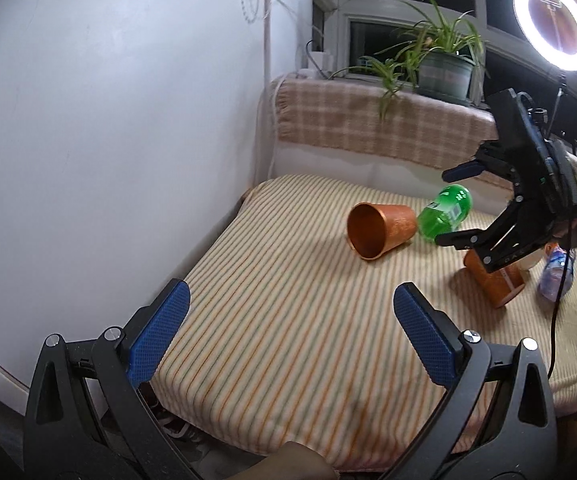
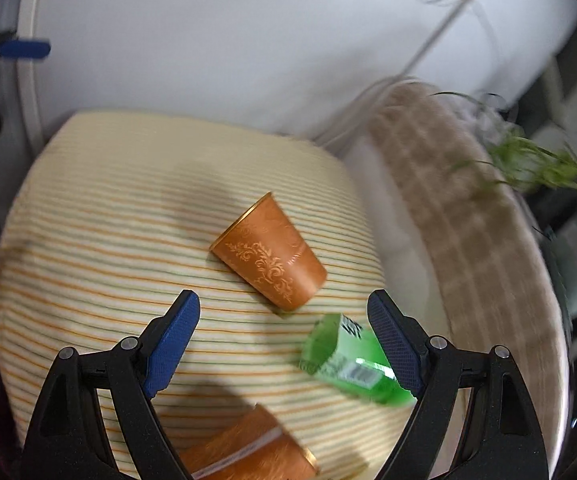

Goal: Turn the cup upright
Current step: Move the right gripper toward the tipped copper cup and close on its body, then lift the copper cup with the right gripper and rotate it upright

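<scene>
- The orange cup (image 1: 380, 230) lies on its side on the striped cushion (image 1: 288, 340), a little right of the middle of the left wrist frame, with its open mouth turned to the lower left.
- In the right wrist frame the same cup (image 2: 269, 253) is at the center, its rim to the upper left and its base to the lower right (a leaf pattern shows on its wall).
- The left gripper (image 1: 288, 324) is at the bottom of its own frame, its 2 blue pads spread wide with only the cushion between them; it holds nothing.
- The right gripper (image 2: 284, 340) is also spread wide and holds nothing; the cup is just above the gap between its fingers, apart from both.
- In the left wrist frame the right gripper (image 1: 454, 204) hangs at the right side, above the cushion, tilted down toward the cup.
- A green bottle (image 1: 444, 212) lies just beside the base of the cup; whether they touch I cannot tell.
- In the right wrist frame the green bottle (image 2: 348, 360) is beside the right finger, blurred.
- A second orange cup (image 2: 248, 448) lies at the bottom center of the right wrist frame.
- A ring light (image 1: 553, 24) shines in the upper right and a potted plant (image 1: 440, 64) stands left of it.
</scene>
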`<state>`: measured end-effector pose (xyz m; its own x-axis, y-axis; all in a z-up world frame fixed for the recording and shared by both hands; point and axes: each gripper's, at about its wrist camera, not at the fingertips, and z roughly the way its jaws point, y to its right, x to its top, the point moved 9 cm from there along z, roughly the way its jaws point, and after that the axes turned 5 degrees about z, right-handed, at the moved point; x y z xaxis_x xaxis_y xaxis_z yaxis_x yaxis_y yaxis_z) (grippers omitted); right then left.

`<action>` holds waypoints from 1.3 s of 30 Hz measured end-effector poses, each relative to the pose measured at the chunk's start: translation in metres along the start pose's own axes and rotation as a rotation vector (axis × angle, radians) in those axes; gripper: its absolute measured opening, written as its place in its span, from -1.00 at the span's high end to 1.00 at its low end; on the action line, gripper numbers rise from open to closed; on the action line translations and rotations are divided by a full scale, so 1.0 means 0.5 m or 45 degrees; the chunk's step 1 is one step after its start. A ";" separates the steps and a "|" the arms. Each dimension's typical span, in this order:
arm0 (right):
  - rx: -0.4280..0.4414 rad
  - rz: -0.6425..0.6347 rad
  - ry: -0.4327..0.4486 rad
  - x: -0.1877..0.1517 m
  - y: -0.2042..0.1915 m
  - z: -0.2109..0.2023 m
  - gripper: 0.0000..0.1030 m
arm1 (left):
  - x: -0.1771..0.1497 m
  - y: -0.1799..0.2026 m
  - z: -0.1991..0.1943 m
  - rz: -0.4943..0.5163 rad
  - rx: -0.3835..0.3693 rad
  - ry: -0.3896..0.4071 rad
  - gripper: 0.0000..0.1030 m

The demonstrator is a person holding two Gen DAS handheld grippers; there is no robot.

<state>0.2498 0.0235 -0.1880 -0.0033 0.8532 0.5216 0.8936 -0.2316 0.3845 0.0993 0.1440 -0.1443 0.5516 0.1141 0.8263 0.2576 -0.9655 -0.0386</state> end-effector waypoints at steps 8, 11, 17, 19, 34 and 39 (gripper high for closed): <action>0.035 -0.215 -0.079 0.014 -0.007 0.092 -0.66 | -0.013 -0.002 0.038 -0.014 -0.021 -0.067 -1.00; 0.042 -0.313 -0.096 0.024 -0.014 0.117 -0.66 | -0.016 0.002 0.049 -0.013 -0.032 -0.085 -1.00; 0.068 -0.422 -0.115 0.040 -0.024 0.151 -0.66 | -0.020 -0.002 0.061 -0.024 -0.018 -0.100 -1.00; 0.074 -0.437 -0.119 0.043 -0.028 0.161 -0.63 | -0.020 -0.009 0.066 -0.036 -0.011 -0.103 -1.00; 0.115 -0.270 -0.051 0.072 -0.022 0.122 -0.32 | -0.022 -0.029 0.058 -0.056 0.014 -0.080 -1.00; 0.139 -0.150 0.038 0.094 -0.022 0.049 -0.32 | -0.012 -0.023 0.038 -0.047 0.010 -0.047 -1.00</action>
<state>0.2510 0.0778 -0.1863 -0.1230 0.8566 0.5011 0.9298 -0.0771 0.3600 0.1081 0.1587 -0.1594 0.5707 0.1580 0.8058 0.2839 -0.9588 -0.0131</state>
